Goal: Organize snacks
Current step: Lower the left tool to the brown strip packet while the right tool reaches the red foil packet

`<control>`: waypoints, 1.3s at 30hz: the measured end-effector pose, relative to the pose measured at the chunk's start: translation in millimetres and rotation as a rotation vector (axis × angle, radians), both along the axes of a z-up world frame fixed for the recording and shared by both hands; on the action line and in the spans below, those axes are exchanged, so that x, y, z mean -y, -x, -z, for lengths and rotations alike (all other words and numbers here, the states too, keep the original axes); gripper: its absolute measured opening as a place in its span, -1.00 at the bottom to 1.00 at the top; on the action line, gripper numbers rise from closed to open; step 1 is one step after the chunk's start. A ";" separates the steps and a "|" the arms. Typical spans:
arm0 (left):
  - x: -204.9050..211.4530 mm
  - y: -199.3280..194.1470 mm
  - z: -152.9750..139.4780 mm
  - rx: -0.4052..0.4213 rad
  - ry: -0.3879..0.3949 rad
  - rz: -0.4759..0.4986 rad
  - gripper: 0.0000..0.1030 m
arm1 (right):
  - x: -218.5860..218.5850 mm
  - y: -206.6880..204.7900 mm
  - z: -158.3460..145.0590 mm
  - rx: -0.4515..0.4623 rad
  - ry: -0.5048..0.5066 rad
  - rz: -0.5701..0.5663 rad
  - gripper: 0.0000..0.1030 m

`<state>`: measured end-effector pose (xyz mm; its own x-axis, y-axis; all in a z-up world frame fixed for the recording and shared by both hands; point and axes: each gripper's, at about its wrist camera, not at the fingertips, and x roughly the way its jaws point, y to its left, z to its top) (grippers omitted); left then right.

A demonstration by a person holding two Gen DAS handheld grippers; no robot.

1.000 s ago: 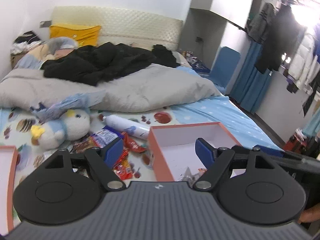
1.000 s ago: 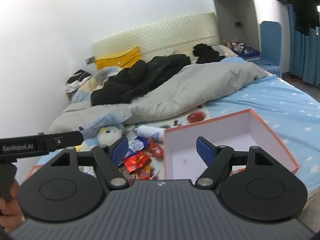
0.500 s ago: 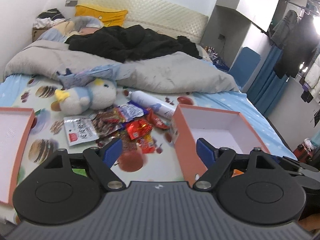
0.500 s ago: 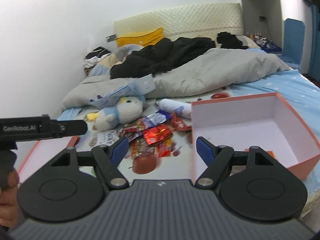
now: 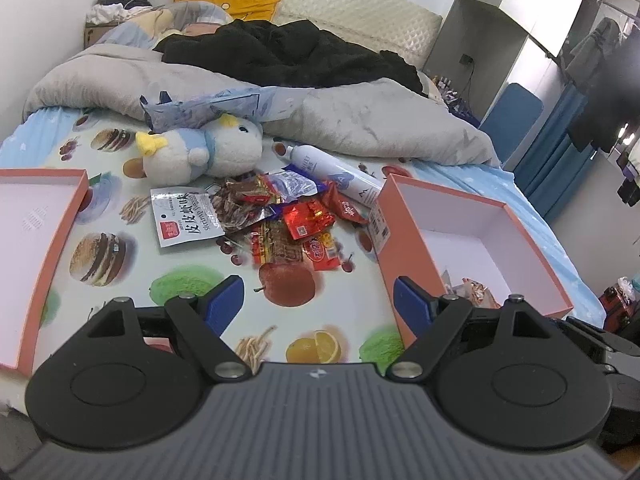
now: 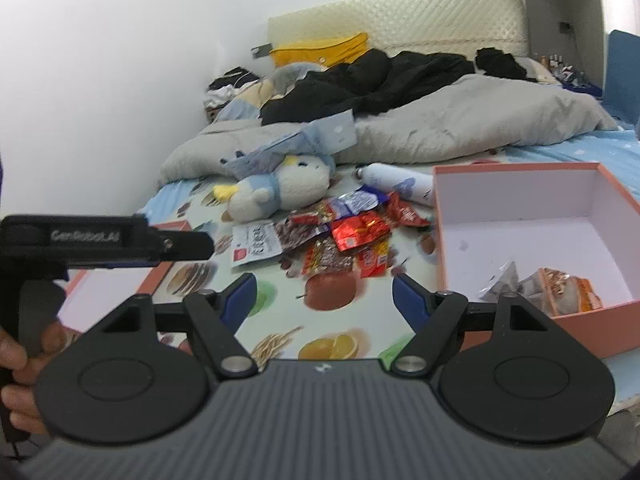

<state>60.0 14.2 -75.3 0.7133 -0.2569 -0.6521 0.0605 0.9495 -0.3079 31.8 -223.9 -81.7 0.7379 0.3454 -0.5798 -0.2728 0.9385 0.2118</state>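
Note:
A pile of snack packets [image 5: 280, 216] lies on the fruit-print bedsheet; it also shows in the right wrist view [image 6: 340, 236]. A white shrimp-snack bag [image 5: 186, 220] lies at its left. An orange box [image 5: 472, 240] stands to the right, holding a couple of packets [image 6: 552, 288]. An orange lid [image 5: 36, 236] lies at the left. My left gripper [image 5: 318, 304] is open and empty, short of the pile. My right gripper [image 6: 324, 296] is open and empty, also short of the pile.
A plush penguin [image 5: 204, 152] and a white spray bottle [image 5: 336, 172] lie behind the pile. A grey duvet [image 5: 360, 120] and black clothes [image 5: 288, 56] cover the far bed. The left gripper's body [image 6: 100, 240] shows at the left of the right wrist view.
Both grippers have tilted down and drawn back, so the snack pile, the box and the lid have come fully into view. Both stay open.

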 end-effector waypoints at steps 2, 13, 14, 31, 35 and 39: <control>-3.1 -6.2 7.7 -0.013 -0.001 -0.007 0.65 | -1.4 -2.9 2.5 0.004 -0.014 -0.008 0.49; -49.1 -82.1 70.2 -0.105 -0.052 -0.068 0.65 | -23.2 -50.7 39.4 -0.038 0.024 -0.063 0.48; -54.4 -94.5 77.6 -0.115 -0.063 -0.068 0.65 | -26.7 -59.0 44.4 -0.038 0.032 -0.065 0.49; -57.9 -261.3 127.5 -0.184 -0.041 0.057 0.65 | -47.9 -224.8 95.9 -0.154 0.098 0.015 0.48; -61.4 -280.6 134.4 -0.137 0.084 0.015 0.65 | -55.1 -237.5 116.4 -0.146 0.130 0.040 0.47; -52.9 -293.2 145.6 -0.089 0.081 -0.002 0.65 | -56.1 -242.9 133.6 -0.107 0.093 0.114 0.47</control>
<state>353.2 67.1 -220.9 0.6539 -0.3098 -0.6903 0.0271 0.9214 -0.3878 274.7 -167.8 -215.3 0.7017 0.2040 -0.6826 -0.1438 0.9790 0.1447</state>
